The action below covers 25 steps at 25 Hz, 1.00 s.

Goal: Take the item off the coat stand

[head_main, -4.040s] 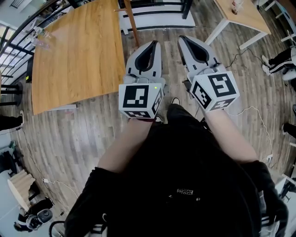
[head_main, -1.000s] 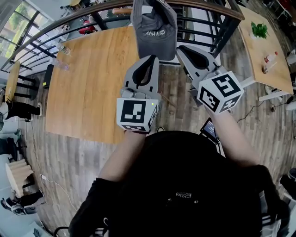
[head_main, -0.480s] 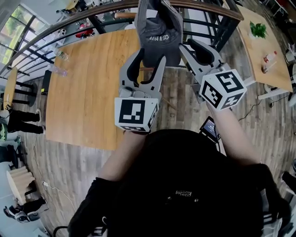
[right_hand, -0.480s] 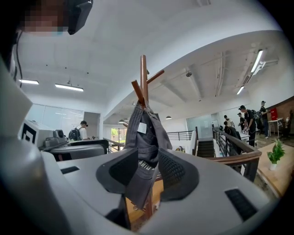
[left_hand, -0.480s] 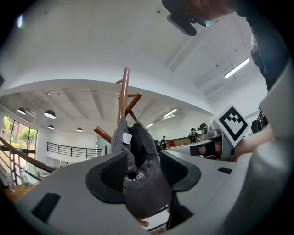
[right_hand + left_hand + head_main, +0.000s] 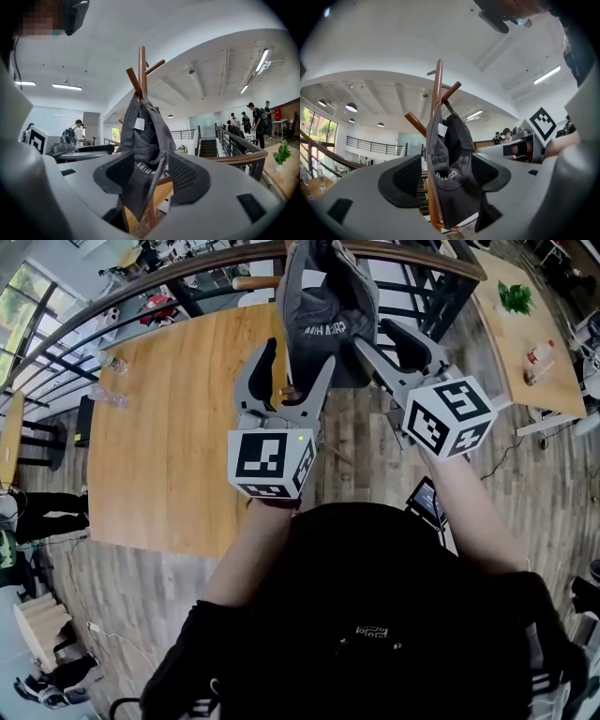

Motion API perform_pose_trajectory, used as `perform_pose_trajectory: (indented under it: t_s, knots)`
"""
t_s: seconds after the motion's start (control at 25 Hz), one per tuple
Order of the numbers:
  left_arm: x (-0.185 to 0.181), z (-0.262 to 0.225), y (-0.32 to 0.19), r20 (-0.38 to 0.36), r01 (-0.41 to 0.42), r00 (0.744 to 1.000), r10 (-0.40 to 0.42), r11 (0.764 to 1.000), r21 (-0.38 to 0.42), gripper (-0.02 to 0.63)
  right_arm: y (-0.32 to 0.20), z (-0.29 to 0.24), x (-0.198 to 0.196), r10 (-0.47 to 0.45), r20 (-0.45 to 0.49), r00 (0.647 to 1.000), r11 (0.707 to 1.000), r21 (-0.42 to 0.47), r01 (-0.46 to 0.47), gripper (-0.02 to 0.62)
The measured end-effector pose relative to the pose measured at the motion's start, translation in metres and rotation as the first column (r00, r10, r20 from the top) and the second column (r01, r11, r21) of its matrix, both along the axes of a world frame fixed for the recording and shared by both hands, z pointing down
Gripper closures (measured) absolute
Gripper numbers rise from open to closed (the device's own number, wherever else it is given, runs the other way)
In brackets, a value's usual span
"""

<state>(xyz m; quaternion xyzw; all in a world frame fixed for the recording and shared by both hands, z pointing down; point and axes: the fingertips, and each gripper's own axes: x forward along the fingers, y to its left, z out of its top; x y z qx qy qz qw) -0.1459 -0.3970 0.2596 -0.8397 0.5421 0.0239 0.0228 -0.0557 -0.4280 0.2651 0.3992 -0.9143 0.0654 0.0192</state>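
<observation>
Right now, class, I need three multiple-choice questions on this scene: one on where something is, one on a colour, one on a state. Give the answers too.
1. Where is the cap?
A on the coat stand
B in a box
C on a shelf

2. What colour is the cap?
A red
B dark grey
C yellow

3. How do the left gripper's jaws stand?
A shut on the cap
B shut, empty
C apart, the cap between them

Answers:
1 A, it hangs from the stand's wooden pegs.
2 B, its cloth is dark grey in every view.
3 C, the jaws have just been opening, and no pad presses on the cap.
</observation>
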Motion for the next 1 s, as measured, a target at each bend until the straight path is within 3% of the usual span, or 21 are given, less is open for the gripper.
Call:
perform_pose_trajectory:
  t_s: [0.64, 0.84, 0.92, 1.0]
  knots:
    - [-0.006, 0.012, -0.034, -0.084, -0.089, 0.993, 0.086, 0.995, -0.036, 0.276, -0.028, 0.003, -0.001, 0.035, -0.018, 0.999, 0.998, -0.057, -0.036, 0.342]
    - [-0.005, 0.007, -0.040, -0.105, -0.119, 0.988, 0.114, 0.992, -0.038, 0.321, -0.031, 0.005, 0.003, 0.013, -0.058, 0.998, 0.998, -0.066, -0.016, 0.345]
    - [-0.005, 0.006, -0.042, -0.097, -0.124, 0.988, 0.120, 0.992, -0.036, 0.332, -0.034, 0.002, 0.008, 0.018, -0.057, 0.998, 0.998, -0.063, -0.022, 0.365]
    - [-0.004, 0.009, -0.042, -0.094, -0.132, 0.987, 0.127, 0.990, -0.042, 0.349, -0.033, 0.000, 0.010, 0.022, -0.053, 0.998, 0.998, -0.060, -0.025, 0.423]
